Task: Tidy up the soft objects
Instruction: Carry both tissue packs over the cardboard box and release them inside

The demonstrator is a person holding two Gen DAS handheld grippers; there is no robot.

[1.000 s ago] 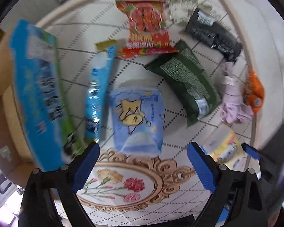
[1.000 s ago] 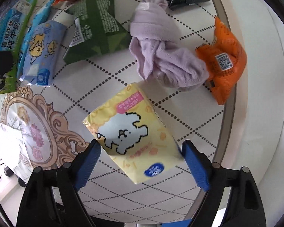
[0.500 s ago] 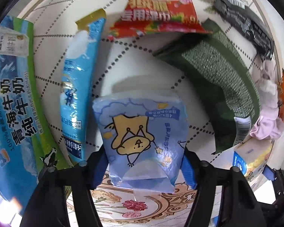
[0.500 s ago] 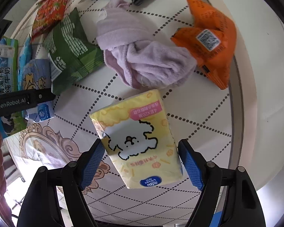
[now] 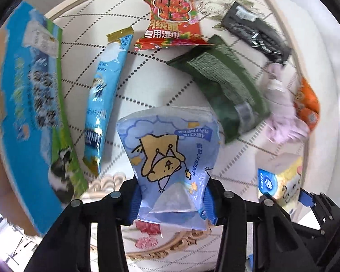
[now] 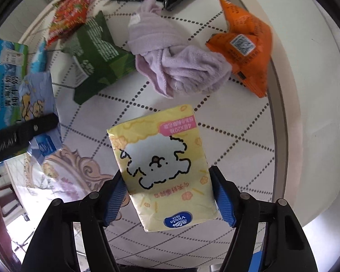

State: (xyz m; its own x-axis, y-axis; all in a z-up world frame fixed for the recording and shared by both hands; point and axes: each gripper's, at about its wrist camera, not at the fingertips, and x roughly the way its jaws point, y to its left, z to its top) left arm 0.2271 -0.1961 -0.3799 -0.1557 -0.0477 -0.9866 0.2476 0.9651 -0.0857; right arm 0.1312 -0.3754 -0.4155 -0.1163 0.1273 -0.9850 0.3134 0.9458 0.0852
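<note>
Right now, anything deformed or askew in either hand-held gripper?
Yes. The blue tissue pack is squeezed and crumpled at its lower end in the left hand-held gripper. The yellow tissue pack sits tilted in the right hand-held gripper.

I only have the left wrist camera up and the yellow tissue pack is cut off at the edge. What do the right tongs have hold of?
Observer: The right tongs are shut on the yellow tissue pack, squeezing its two long sides.
Operator: Which way up is that pack?
Observer: Printed face toward the camera, with a white fluffy dog drawing and a blue oval logo at the near end.
Operator: What is just past it on the table?
Observer: A crumpled purple cloth, with an orange snack bag to its right near the table's rim.
Operator: Can the right camera see my pack?
Observer: Yes, the blue tissue pack shows at its left edge, with a black arm of the left tongs across it.
</note>
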